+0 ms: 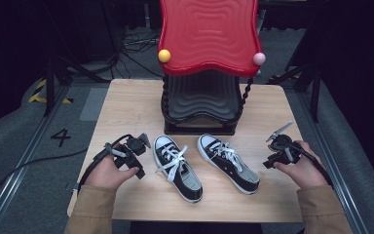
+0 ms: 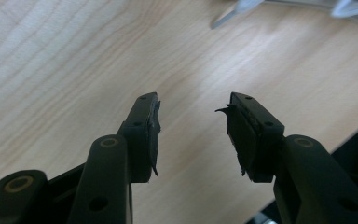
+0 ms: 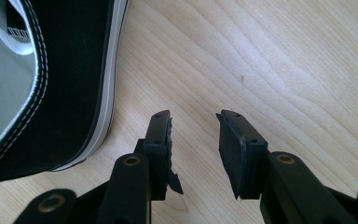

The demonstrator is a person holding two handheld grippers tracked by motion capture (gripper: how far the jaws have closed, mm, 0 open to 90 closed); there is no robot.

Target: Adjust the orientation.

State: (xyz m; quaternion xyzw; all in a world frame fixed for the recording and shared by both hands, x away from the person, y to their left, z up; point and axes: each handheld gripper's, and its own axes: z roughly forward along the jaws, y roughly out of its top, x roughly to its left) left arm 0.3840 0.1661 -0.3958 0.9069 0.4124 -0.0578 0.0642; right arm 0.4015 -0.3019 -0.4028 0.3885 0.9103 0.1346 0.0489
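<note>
Nothing is started: both black canvas sneakers [image 1: 177,168] [image 1: 228,163] lie before the red-topped black rack [image 1: 202,105], flanked by the left gripper [image 1: 135,157] and right gripper [image 1: 276,155], both open and empty.

Both forearms wear tan sleeves [image 1: 93,208] with ribbed cuffs. The left gripper [image 2: 193,135] and right gripper [image 3: 195,154] are matte black, with brass-ringed pivot holes, small screws on flat jaw blocks and frayed black pads [image 2: 154,135]. A black cable [image 1: 90,168] loops from the left gripper, and a grey plate [image 1: 280,130] tops the right one.
</note>
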